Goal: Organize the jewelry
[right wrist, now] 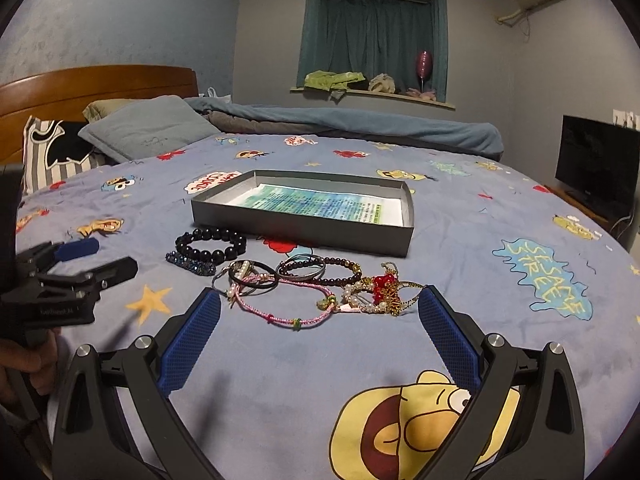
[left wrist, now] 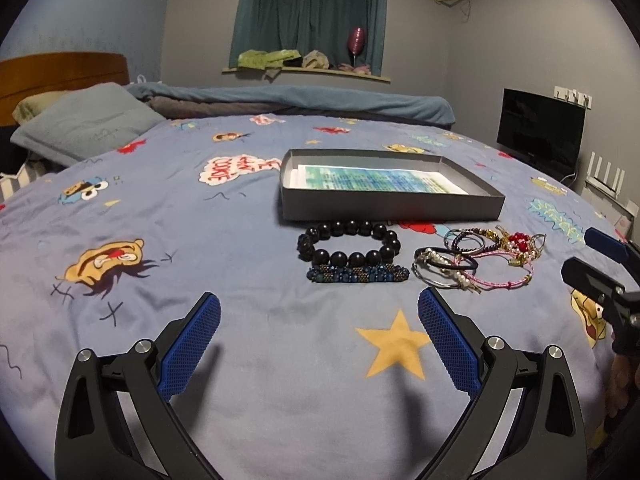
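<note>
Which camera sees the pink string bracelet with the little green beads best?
The right wrist view. There the pink bracelet lies close and spread out, just ahead of the open right claw, so its beads show. In the left wrist view it sits off to the right, tangled among other bracelets, with the beads hard to tell.

Both tools share one build: the left gripper (left wrist: 319,312) and the right gripper (right wrist: 319,307) each have two black angular arms with triangular cut-outs. Round silver screws (left wrist: 143,345) sit at the joints, and the fingers (left wrist: 448,342) carry blue pads with a fine grid texture. Small pale lettering, too small to read, marks the black body of the left tool in the right wrist view.
</note>
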The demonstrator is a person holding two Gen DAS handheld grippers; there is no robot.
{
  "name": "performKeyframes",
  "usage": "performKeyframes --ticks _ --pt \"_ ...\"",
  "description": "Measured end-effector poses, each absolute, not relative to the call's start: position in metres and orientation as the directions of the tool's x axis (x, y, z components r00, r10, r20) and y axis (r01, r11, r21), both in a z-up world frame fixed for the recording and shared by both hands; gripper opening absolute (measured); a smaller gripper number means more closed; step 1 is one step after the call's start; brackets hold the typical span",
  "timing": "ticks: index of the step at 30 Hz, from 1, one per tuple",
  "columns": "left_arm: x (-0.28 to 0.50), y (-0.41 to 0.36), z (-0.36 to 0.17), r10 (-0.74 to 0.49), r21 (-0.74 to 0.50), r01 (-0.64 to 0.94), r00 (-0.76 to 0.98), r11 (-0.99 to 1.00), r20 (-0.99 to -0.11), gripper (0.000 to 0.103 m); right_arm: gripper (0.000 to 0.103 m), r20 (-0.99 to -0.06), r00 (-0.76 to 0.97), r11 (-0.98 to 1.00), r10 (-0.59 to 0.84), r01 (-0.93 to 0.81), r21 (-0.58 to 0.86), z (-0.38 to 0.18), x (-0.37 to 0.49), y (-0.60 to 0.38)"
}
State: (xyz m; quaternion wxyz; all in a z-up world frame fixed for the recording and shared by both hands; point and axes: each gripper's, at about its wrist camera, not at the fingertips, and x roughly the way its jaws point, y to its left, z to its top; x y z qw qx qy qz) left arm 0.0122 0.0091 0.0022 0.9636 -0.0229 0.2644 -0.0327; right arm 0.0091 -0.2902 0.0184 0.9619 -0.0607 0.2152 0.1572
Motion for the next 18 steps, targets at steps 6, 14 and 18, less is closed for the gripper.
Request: performKeyframes --ticks 6,14,18 --pt "0.013 0.003 0.015 -0.071 -0.035 0.062 0.843 0.997 -0.533 0.096 0.098 -0.424 0.853 0.940 0.305 -0.340 -0.009 0.016 0.008 -0.301" --pt "0.018 0.000 0.031 -0.110 -0.042 0.103 0.856 0.994 -0.504 0.096 0.098 -0.431 0.855 0.946 0.289 -0.323 -0.006 0.014 0.009 -0.305" --pt "0.030 -0.004 0.032 -0.102 -0.012 0.111 0.857 0.994 -0.506 0.093 0.098 -0.443 0.848 0.946 0.292 -0.325 0.002 0.012 0.012 -0.306"
